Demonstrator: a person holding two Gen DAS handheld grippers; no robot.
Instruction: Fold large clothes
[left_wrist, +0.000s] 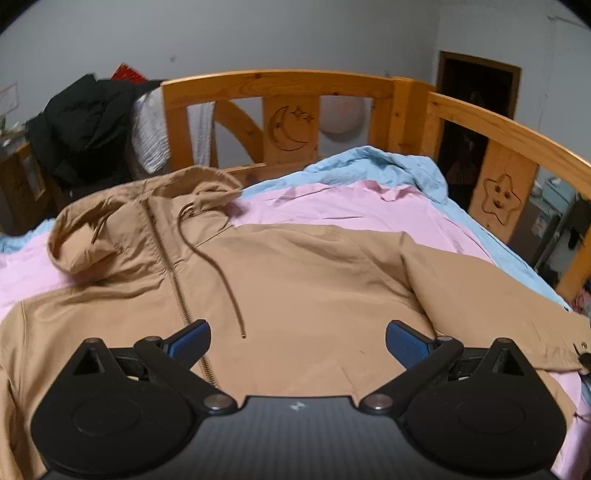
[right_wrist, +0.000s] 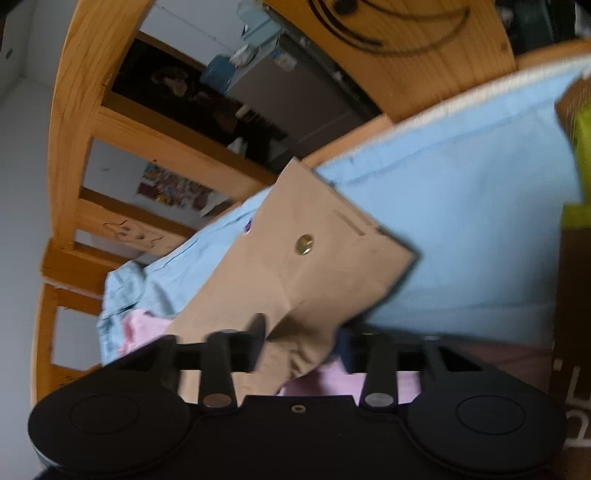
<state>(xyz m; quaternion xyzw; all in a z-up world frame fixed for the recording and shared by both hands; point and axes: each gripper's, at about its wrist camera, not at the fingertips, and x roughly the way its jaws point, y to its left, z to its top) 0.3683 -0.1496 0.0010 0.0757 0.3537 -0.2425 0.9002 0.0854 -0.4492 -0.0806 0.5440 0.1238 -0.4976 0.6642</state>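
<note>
Jaws of the left gripper (left_wrist: 297, 341) stand spread wide above the chest of the tan cotton hooded jacket (left_wrist: 295, 288), gripping nothing, while the right gripper (right_wrist: 299, 350) looks clenched on that jacket's snap-buttoned cuff (right_wrist: 317, 254), pinching the bunched cloth. The jacket lies flat, zip up, across the pink sheet (left_wrist: 351, 210), hood toward the pine headboard (left_wrist: 280, 85). To fold cleanly, I would keep the cuff taut and carry the sleeve across the chest without dragging the body.

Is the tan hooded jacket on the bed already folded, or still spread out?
Spread out: the tan hooded jacket lies flat on the pink sheet, zipper front up, hood and one sleeve extended.
</note>
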